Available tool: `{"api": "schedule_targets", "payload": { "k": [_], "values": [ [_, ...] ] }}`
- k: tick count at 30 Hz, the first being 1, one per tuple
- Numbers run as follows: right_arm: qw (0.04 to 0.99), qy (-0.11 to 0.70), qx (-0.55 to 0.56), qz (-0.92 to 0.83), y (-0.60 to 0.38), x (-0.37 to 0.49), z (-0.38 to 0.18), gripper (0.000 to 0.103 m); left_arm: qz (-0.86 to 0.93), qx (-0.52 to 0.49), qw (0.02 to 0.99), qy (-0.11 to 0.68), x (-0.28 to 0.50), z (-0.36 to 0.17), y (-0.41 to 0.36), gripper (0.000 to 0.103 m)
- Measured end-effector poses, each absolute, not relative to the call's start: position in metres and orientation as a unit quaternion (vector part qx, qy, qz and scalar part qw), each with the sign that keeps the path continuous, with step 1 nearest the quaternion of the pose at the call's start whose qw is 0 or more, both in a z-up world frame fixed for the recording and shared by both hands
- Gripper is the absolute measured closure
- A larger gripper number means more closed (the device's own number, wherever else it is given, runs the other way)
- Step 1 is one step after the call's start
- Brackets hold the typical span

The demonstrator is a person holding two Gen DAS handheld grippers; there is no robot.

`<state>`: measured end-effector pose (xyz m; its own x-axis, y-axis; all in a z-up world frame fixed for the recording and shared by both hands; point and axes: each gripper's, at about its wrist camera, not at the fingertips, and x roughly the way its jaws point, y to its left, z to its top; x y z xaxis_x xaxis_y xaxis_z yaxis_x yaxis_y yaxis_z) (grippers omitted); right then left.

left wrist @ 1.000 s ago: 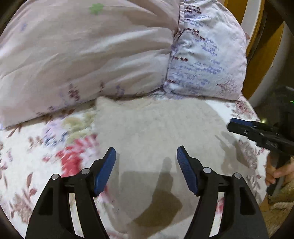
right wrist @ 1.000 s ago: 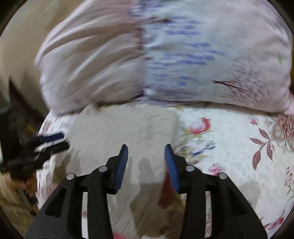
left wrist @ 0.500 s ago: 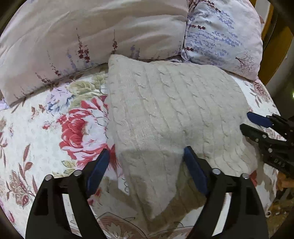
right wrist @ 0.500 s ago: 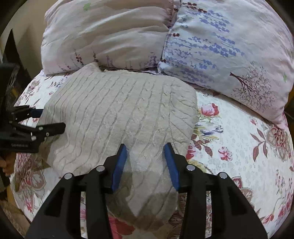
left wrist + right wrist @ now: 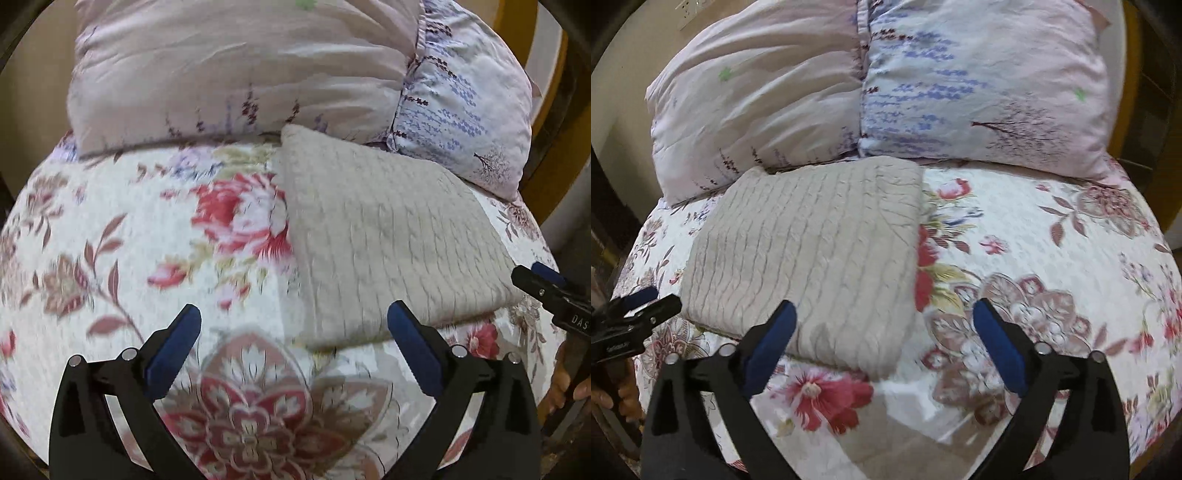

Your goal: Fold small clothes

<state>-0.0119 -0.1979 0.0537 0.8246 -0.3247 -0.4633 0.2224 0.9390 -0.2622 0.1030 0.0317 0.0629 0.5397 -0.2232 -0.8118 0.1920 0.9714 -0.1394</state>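
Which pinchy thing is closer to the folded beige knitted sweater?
Right. The right gripper hangs open at the folded beige knitted sweater, one finger over its near edge. The left gripper, also open, sits beside its near corner, over the floral bedspread.

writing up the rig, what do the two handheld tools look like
Both match: the left tool and right tool have black plastic forked arms, silver pivot pins and blue ribbed pads. White lettering marks each tool's side. A bare hand shows; no sleeve or cable visible.
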Motion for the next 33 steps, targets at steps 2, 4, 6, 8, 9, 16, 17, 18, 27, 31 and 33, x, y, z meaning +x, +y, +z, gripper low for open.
{"api": "schedule_targets", "payload": {
  "k": [2, 4, 6, 8, 9, 16, 17, 18, 27, 31, 33],
  "values": [
    [0.949, 0.250, -0.109, -0.161, -0.194, -0.018, 0.049, 0.004, -0.112, -0.020, 0.875, 0.471, 0.099, 0.059, 0.031, 0.001],
    [0.944, 0.249, -0.125, -0.178, -0.189, -0.021, 0.044, 0.003, -0.112, -0.021, 0.870, 0.479, 0.095, 0.055, 0.028, 0.001],
    [0.940, 0.254, -0.132, -0.184, -0.187, -0.021, 0.038, 0.003, -0.114, -0.015, 0.868, 0.484, 0.092, 0.051, 0.023, 0.001],
    [0.938, 0.265, -0.131, -0.181, -0.187, -0.019, 0.031, 0.003, -0.106, 0.005, 0.866, 0.488, 0.089, 0.048, 0.015, 0.001],
    [0.936, 0.273, -0.129, -0.178, -0.187, -0.018, 0.026, 0.003, -0.104, 0.011, 0.866, 0.490, 0.088, 0.046, 0.011, 0.001],
    [0.928, 0.309, -0.119, -0.172, -0.189, -0.011, 0.006, 0.003, -0.103, 0.038, 0.857, 0.503, 0.086, 0.039, -0.008, 0.001],
    [0.927, 0.313, -0.116, -0.172, -0.189, -0.010, 0.003, 0.003, -0.102, 0.040, 0.856, 0.506, 0.086, 0.037, -0.010, 0.001],
    [0.925, 0.317, -0.114, -0.172, -0.190, -0.009, 0.001, 0.003, -0.102, 0.041, 0.854, 0.508, 0.087, 0.036, -0.011, 0.001],
    [0.920, 0.329, -0.117, -0.176, -0.190, -0.008, -0.010, 0.003, -0.086, 0.065, 0.851, 0.513, 0.089, 0.030, -0.019, 0.001],
    [0.917, 0.331, -0.129, -0.183, -0.187, -0.007, -0.014, 0.002, -0.084, 0.066, 0.852, 0.513, 0.090, 0.030, -0.020, 0.001],
    [0.915, 0.330, -0.134, -0.188, -0.184, -0.007, -0.016, 0.002, -0.081, 0.065, 0.852, 0.513, 0.090, 0.029, -0.020, 0.001]
  ]
}}
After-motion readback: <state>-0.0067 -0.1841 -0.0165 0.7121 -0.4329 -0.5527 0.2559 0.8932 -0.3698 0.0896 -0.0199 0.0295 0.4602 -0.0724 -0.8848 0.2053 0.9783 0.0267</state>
